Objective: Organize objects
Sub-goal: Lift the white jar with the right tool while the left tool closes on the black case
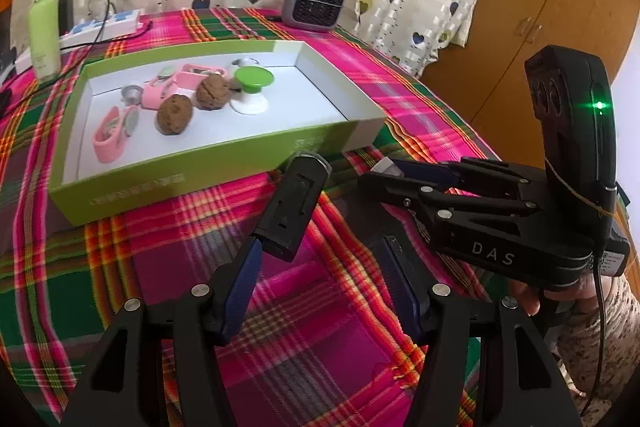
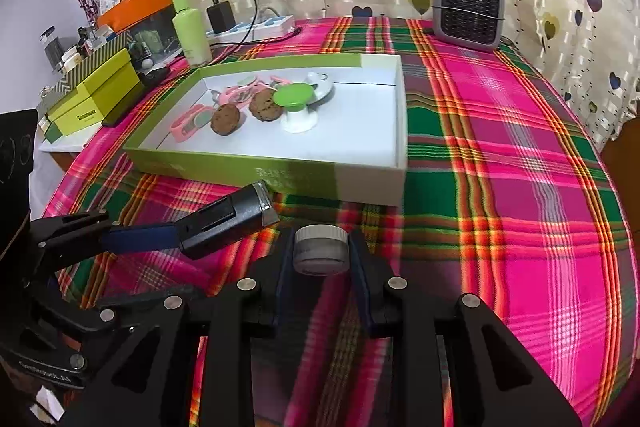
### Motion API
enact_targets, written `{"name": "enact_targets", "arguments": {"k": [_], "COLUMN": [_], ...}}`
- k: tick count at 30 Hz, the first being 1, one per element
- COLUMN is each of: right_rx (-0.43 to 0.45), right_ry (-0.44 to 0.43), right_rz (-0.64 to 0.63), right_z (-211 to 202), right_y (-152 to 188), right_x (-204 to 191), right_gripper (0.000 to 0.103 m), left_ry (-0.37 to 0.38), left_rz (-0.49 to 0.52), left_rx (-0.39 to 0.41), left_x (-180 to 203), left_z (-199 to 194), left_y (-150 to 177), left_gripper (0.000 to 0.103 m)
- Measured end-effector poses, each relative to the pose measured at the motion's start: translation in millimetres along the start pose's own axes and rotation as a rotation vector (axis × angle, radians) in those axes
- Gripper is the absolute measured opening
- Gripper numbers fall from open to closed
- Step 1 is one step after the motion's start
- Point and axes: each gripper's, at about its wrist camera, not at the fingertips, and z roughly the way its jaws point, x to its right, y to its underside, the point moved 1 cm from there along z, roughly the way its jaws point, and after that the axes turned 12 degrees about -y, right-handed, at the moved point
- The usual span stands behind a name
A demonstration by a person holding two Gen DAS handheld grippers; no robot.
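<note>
**Desk:** Right wrist view, lower centre: what sits between the fingers?

**Photographer:** The right gripper is clamped on a small round jar with a pale lid, above the plaid cloth. At lower left, the left gripper grips a black cylindrical device, its silver end towards the green tray.

**Desk:** And the left wrist view?

**Photographer:** At centre frame, one blue finger lies against the device; the other stands clear. The tray, upper left, holds two walnuts, pink clips and a green-topped stand.
</note>
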Motion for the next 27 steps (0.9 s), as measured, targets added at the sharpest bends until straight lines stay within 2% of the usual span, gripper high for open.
{"name": "enact_targets", "arguments": {"k": [3, 5, 8, 20, 27], "right_rx": [0.002, 0.005, 0.004, 0.0, 0.002], "right_ry": [0.006, 0.004, -0.003, -0.015, -0.018], "right_rz": [0.011, 0.013, 0.012, 0.016, 0.026], "right_z": [-3.2, -4.8, -4.8, -4.1, -5.2], "right_y": [0.9, 1.0, 1.3, 2.4, 1.9], "right_x": [5.2, 6.9, 7.3, 12.1, 17.5], "right_gripper": [0.028, 0.028, 0.028, 0.028, 0.028], "left_ry": [-0.006, -0.038, -0.066, -0.074, -0.12], "left_rz": [0.035, 0.053, 0.039, 0.067, 0.12], "left_rx": [0.011, 0.031, 0.037, -0.013, -0.002], "left_x": [6.5, 7.2, -0.3, 0.5, 9.4], "left_z": [-3.8, -8.2, -8.4, 19.0, 26.2], "left_y": [-0.8, -3.4, -10.4, -24.2, -26.7], "left_gripper": [0.06, 0.06, 0.06, 0.06, 0.06]}}
